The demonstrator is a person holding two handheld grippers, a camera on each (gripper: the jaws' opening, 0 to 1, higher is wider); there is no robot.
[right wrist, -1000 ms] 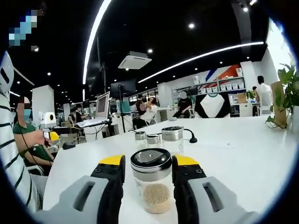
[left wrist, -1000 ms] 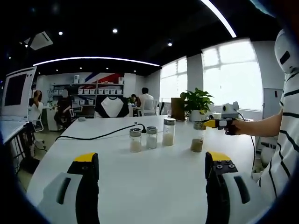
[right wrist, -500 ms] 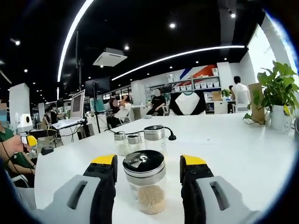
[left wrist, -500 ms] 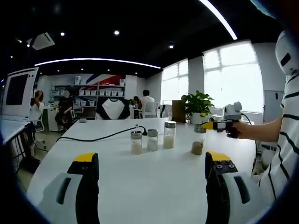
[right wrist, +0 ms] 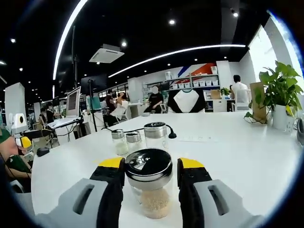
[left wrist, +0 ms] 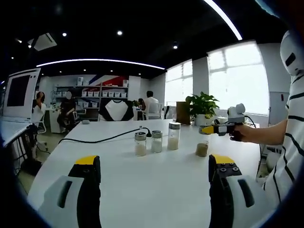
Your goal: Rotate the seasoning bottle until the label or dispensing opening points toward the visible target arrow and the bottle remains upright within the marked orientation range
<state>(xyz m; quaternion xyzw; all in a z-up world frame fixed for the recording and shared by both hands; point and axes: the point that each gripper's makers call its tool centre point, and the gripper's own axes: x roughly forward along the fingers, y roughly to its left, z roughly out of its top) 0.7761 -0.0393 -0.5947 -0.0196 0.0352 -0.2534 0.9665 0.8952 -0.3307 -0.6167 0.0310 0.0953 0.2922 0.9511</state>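
left view far, right view close (both share bottles (left wrist: 156,141))

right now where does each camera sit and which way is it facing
Left gripper view: rides the left gripper, held low over the white table, facing four seasoning bottles, the plant and windows; the person's striped sleeve and the right gripper at the nearest bottle show.
Right gripper view: rides the right gripper, facing the office shelves, jaws around the seasoning bottle; a hand shows at the left edge.
Shared: table, all four bottles, black cable, plant.
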